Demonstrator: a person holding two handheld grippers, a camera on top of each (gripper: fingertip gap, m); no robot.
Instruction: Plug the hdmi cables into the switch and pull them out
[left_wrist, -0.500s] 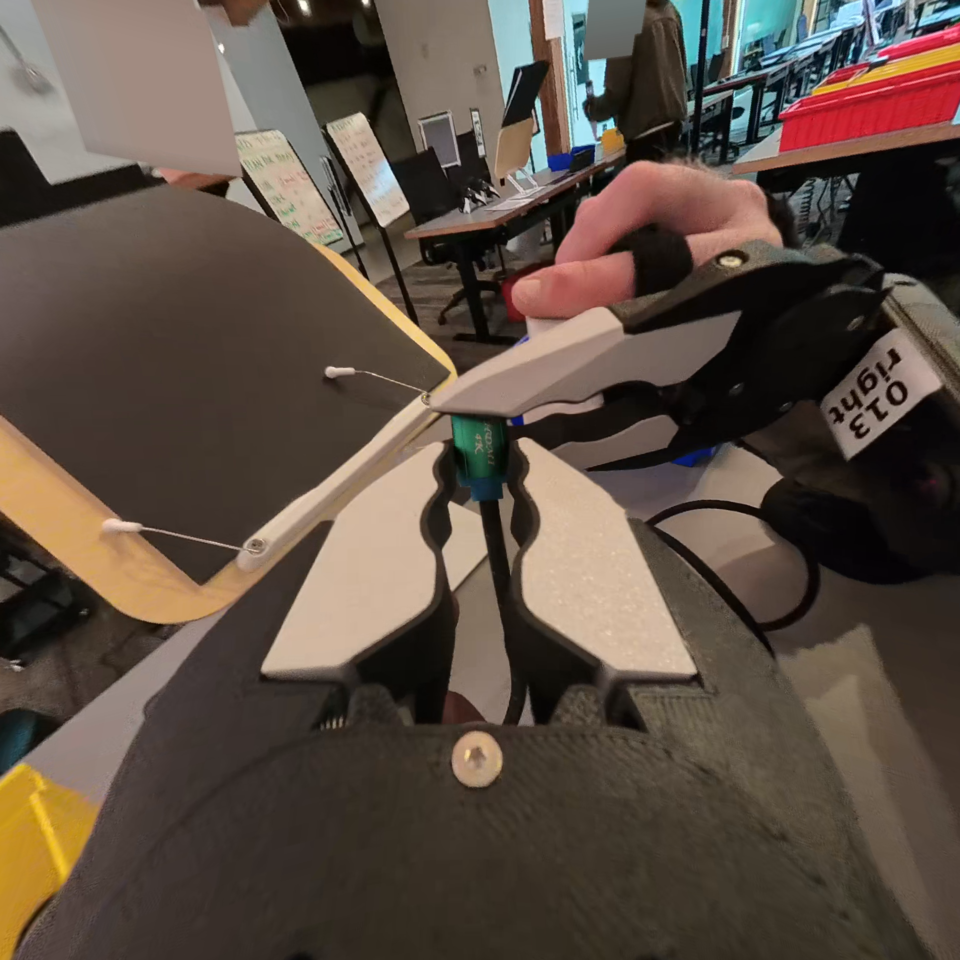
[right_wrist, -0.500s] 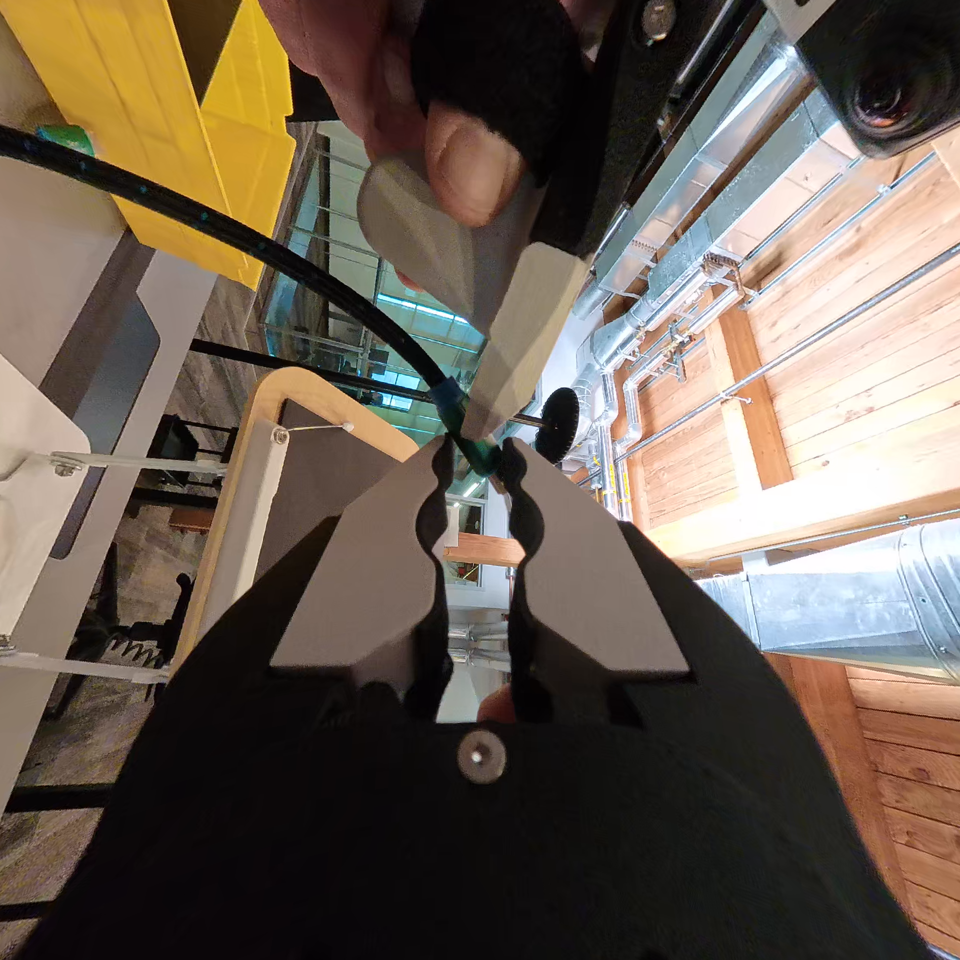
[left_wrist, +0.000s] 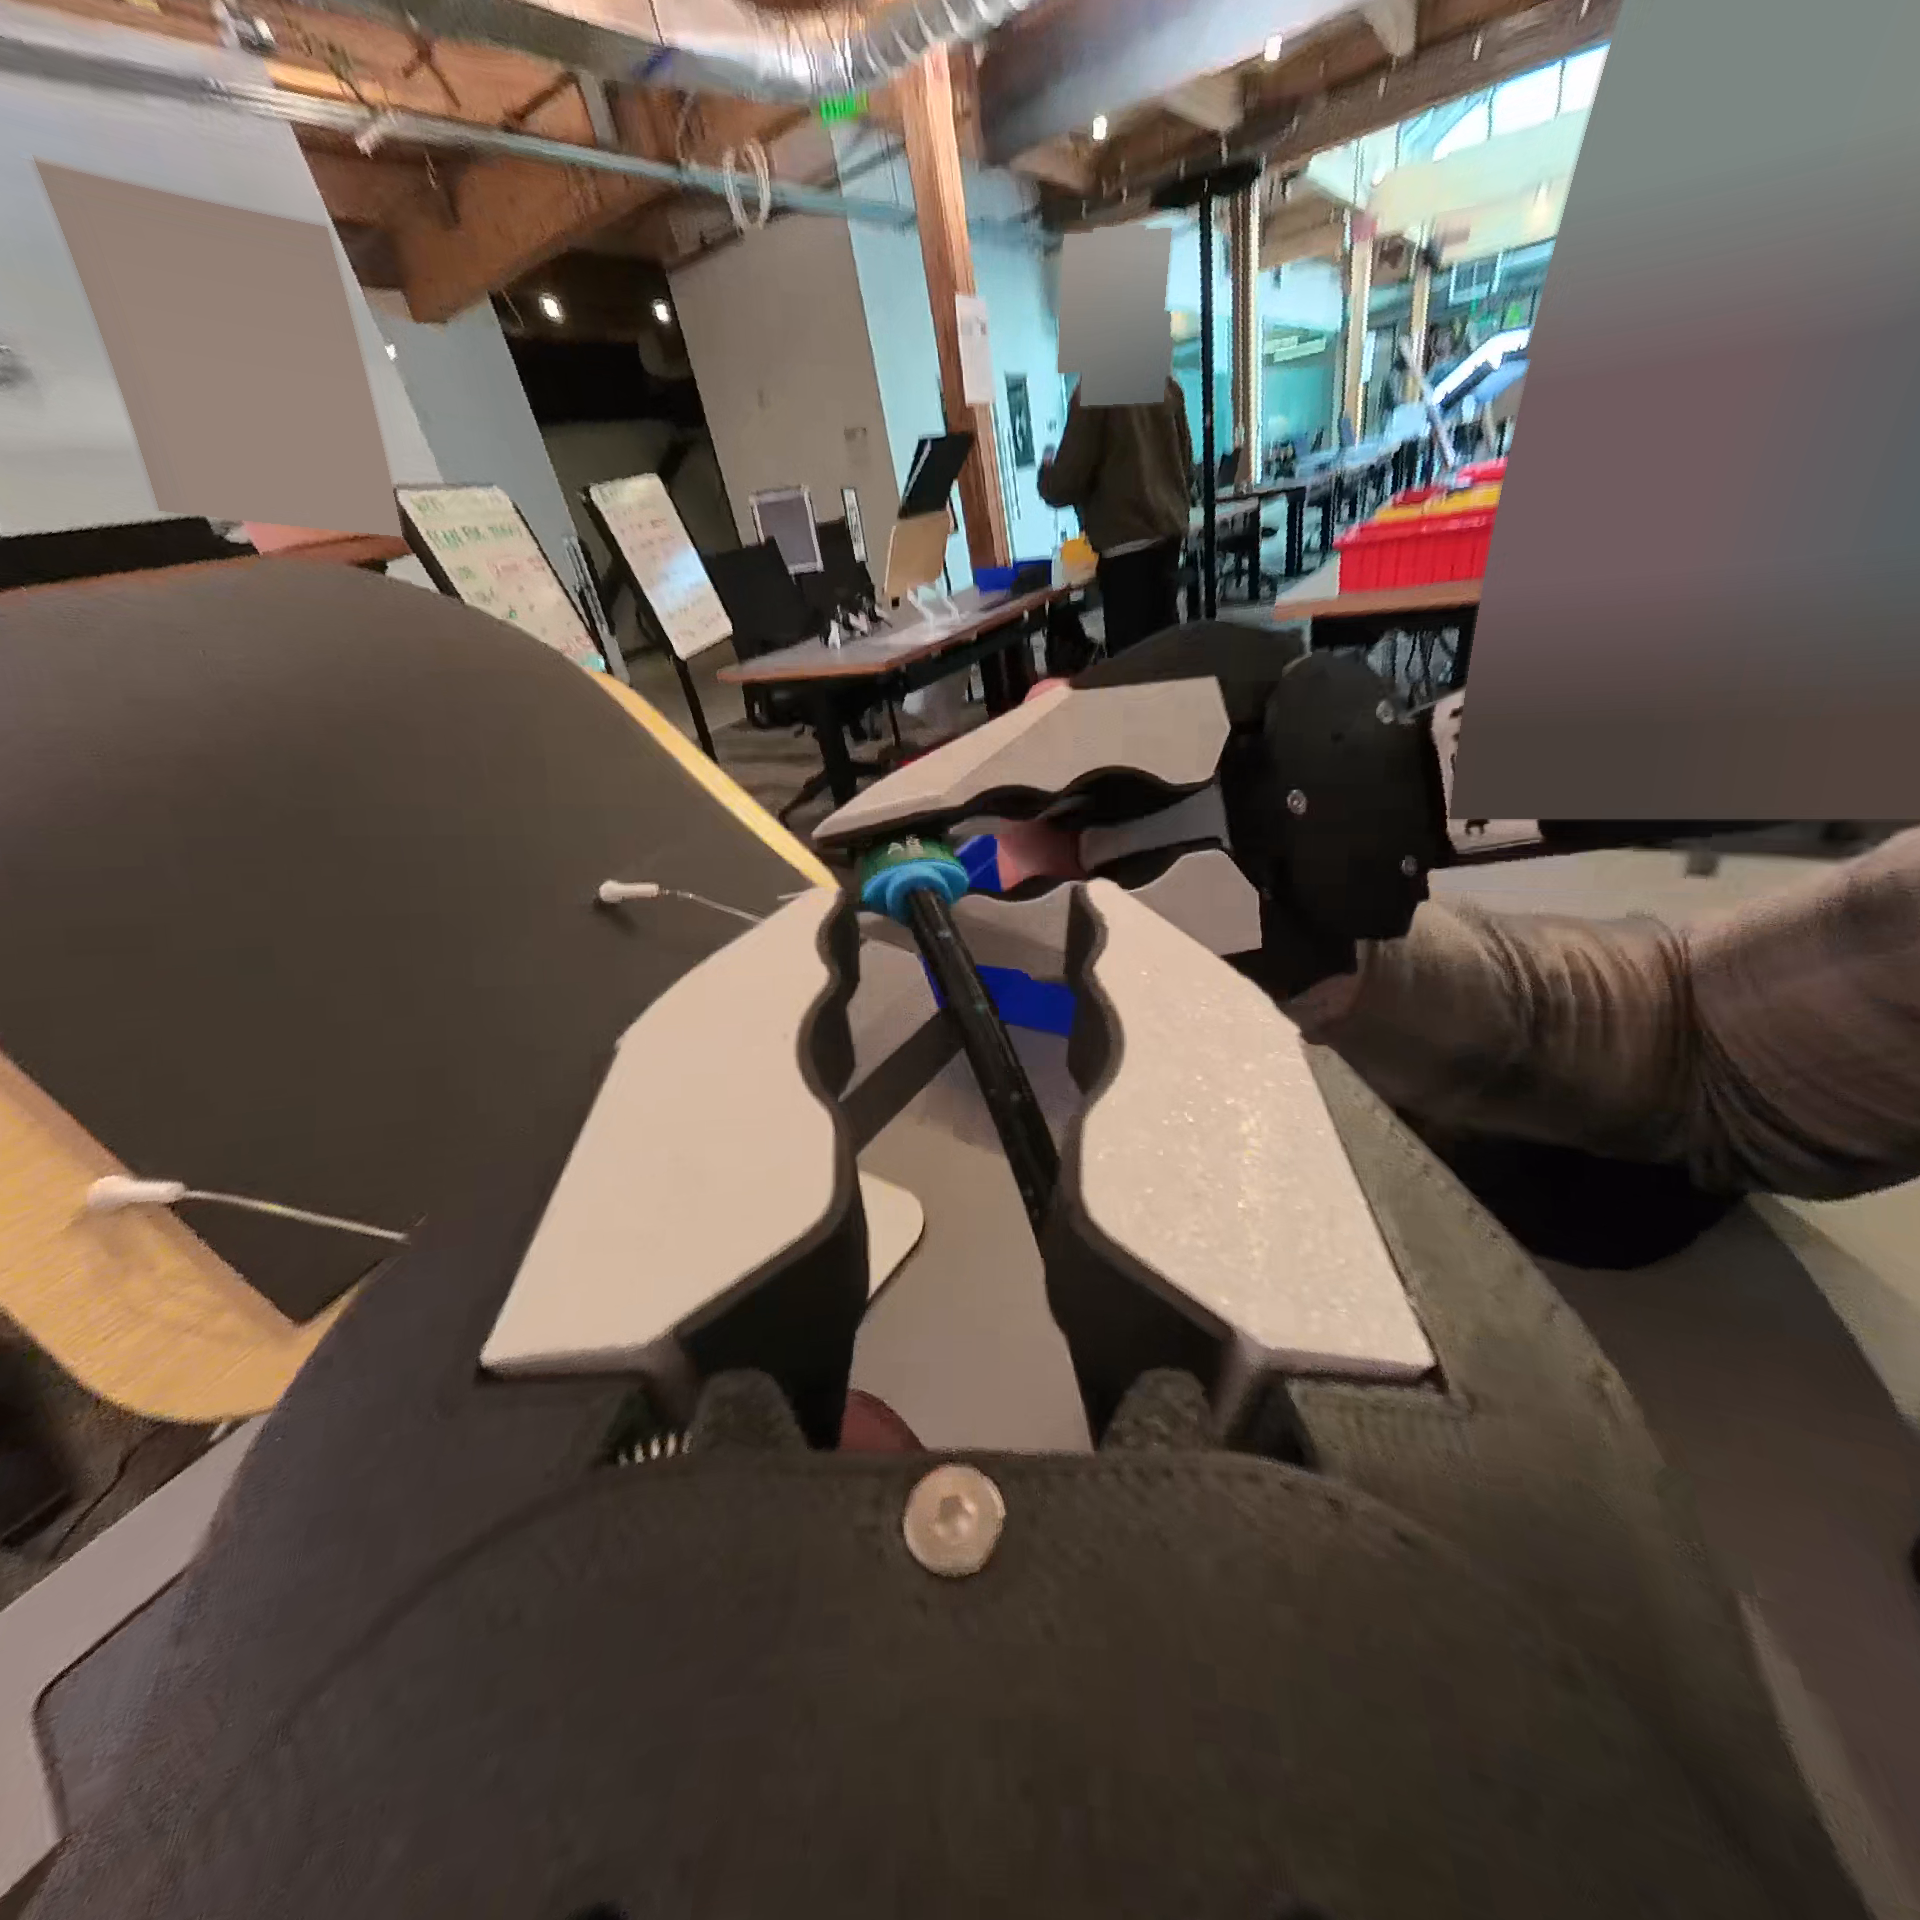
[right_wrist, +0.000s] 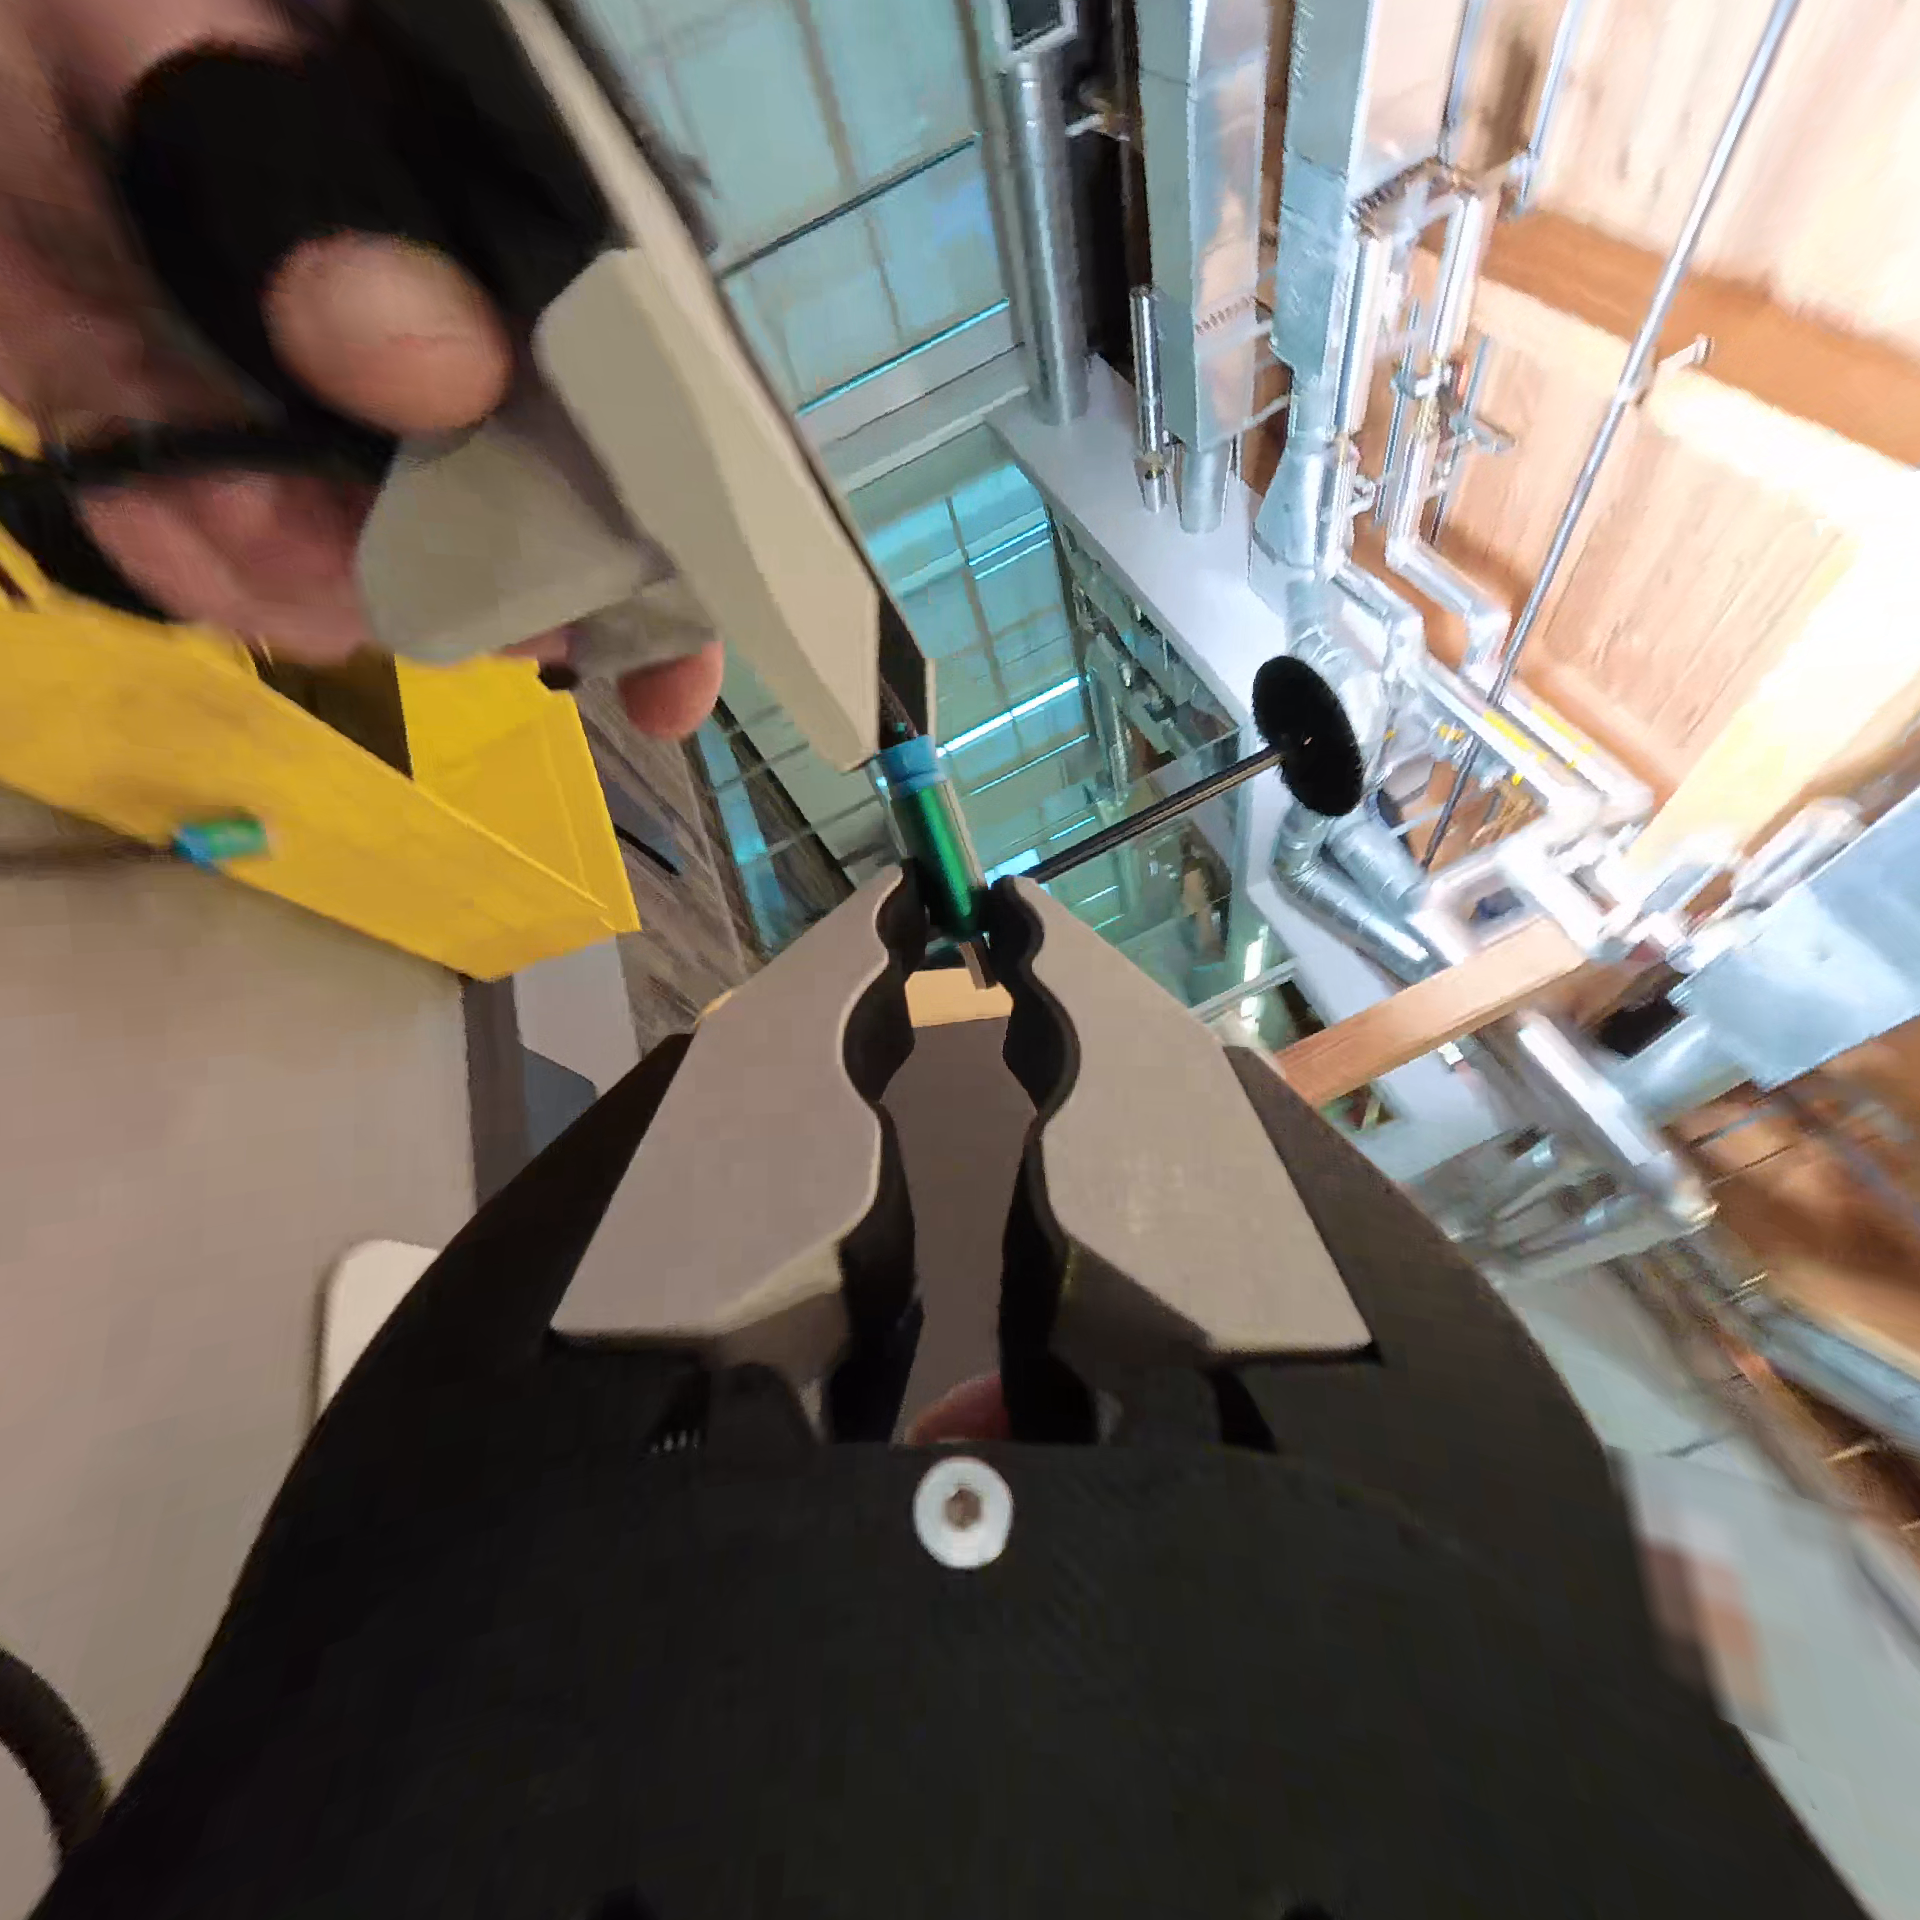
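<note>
A green HDMI plug (right_wrist: 940, 862) with a blue collar sits between my right gripper's (right_wrist: 954, 902) fingertips, which are shut on it. In the left wrist view the same plug (left_wrist: 909, 868) is held under the right gripper's grey fingers (left_wrist: 1039, 748). Its black cable (left_wrist: 987, 1049) runs back through the gap of my left gripper (left_wrist: 961, 909), whose fingers stand open on either side of it. The left gripper's finger (right_wrist: 727, 520) and the hand holding it show at the top left of the right wrist view. No switch is in view.
A yellow bin (right_wrist: 364, 790) stands on the white table, with a second green plug (right_wrist: 218, 836) lying beside it. A black panel with a wooden rim (left_wrist: 312, 883) stands left of the grippers, and a blue bin (left_wrist: 1023, 997) sits behind them. A person (left_wrist: 1127, 499) stands far back. My two grippers' fingertips are within a few centimetres of each other.
My left gripper, shut around the plug's blue collar before, has opened. The right gripper still holds the plug. Both views have tilted.
</note>
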